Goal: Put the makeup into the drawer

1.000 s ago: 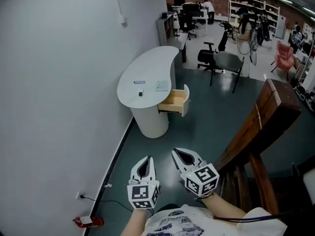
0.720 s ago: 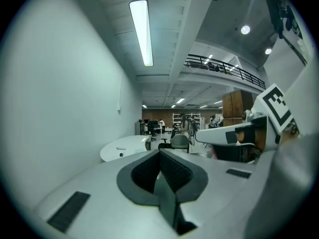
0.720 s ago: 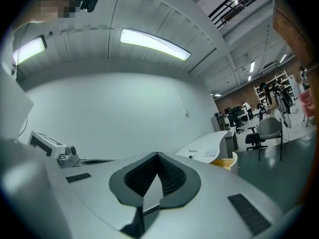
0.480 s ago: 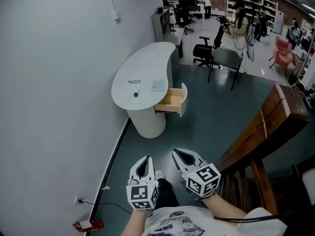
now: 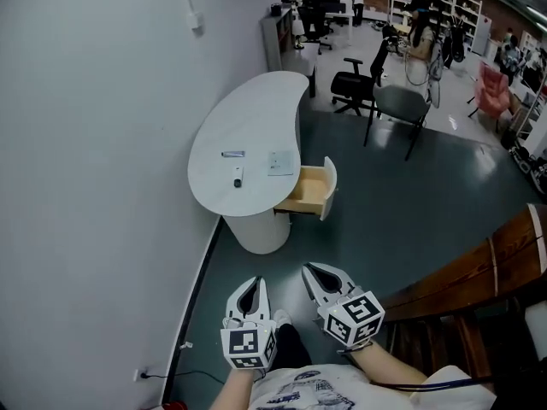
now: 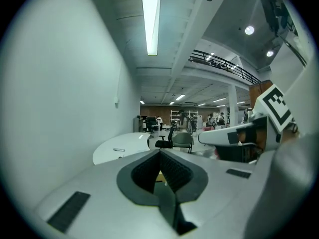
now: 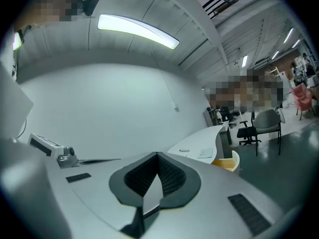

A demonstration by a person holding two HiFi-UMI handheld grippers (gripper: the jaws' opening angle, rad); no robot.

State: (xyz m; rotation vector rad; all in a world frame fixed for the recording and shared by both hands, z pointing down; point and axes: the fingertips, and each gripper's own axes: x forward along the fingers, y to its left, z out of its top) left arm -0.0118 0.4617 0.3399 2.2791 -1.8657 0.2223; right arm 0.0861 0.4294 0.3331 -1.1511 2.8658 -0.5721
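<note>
The person holds both tools low before the chest, side by side and apart, each pointing ahead and about level towards the bench (image 5: 248, 122); the left tool (image 5: 254, 284) sits a little nearer the body than the right tool (image 5: 314, 272), and its marker cube faces up at the camera, while the right cube is tilted; a bare forearm (image 5: 389, 367) runs back from the right tool to the frame's lower edge, and only a short piece of the left arm shows; the hands themselves are hidden under the cubes. The left tool is clenched, its tips meeting with nothing between them; the right tool is likewise clenched and empty. The makeup (image 5: 238, 177) lies on the bench top, well apart from both tools: a short piece with a dark end, a pale stick (image 5: 232, 154) just beyond it and a flat pale square (image 5: 280, 162) to its right, nearest the drawer (image 5: 313, 190); all are too small to tell more. The drawer stands pulled open from the bench's right side, its wooden inside only partly in view; in the left gripper view the jaws cover it, and only the bench top and the stick show; in the right gripper view its yellowish front peeps out past the jaws. A wooden rail (image 5: 479, 267) is cut off at the right edge.
</note>
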